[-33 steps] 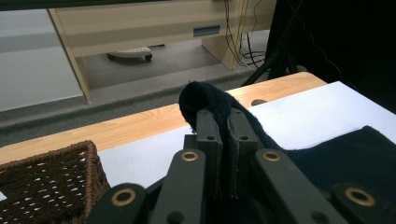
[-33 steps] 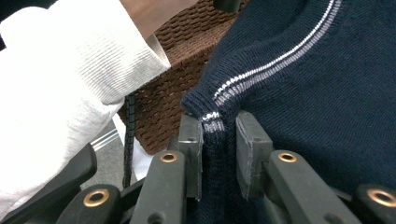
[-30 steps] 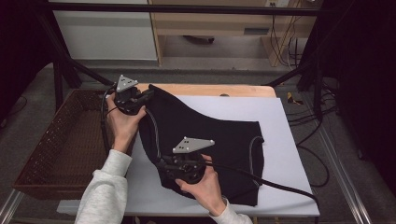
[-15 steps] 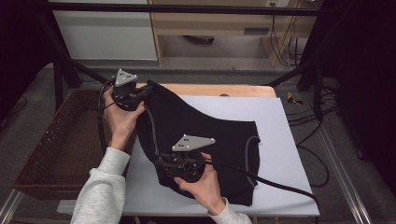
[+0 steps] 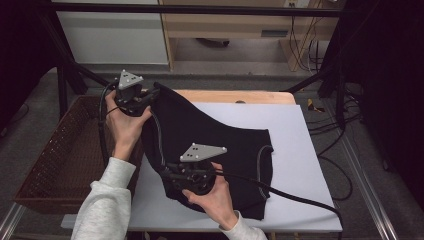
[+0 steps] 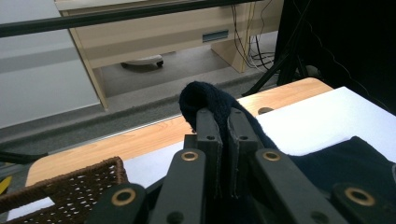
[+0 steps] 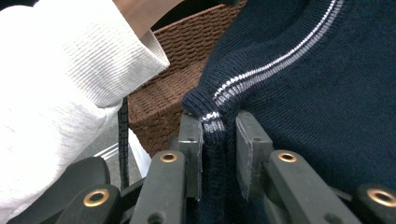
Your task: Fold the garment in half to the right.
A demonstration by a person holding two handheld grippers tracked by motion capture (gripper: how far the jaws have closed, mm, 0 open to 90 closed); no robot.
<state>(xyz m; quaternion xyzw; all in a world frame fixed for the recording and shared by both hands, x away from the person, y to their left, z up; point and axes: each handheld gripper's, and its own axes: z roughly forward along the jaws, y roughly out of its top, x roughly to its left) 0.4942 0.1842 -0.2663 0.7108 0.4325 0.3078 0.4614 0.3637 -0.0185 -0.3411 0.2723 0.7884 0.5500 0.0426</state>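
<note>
At the table's (image 5: 310,165) left edge | sweater (image 5: 215,145) stretched between far-left and near corners | left gripper (image 5: 150,95) clenched on far fold, raised | right gripper (image 5: 167,172) clamped on striped hem, nearer the basket (image 5: 60,165).

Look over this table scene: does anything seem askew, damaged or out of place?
Nothing stands out. The dark sweater lies partly on the white sheet, pinched at two edges by the left gripper and right gripper; the wicker basket sits upright alongside.
</note>
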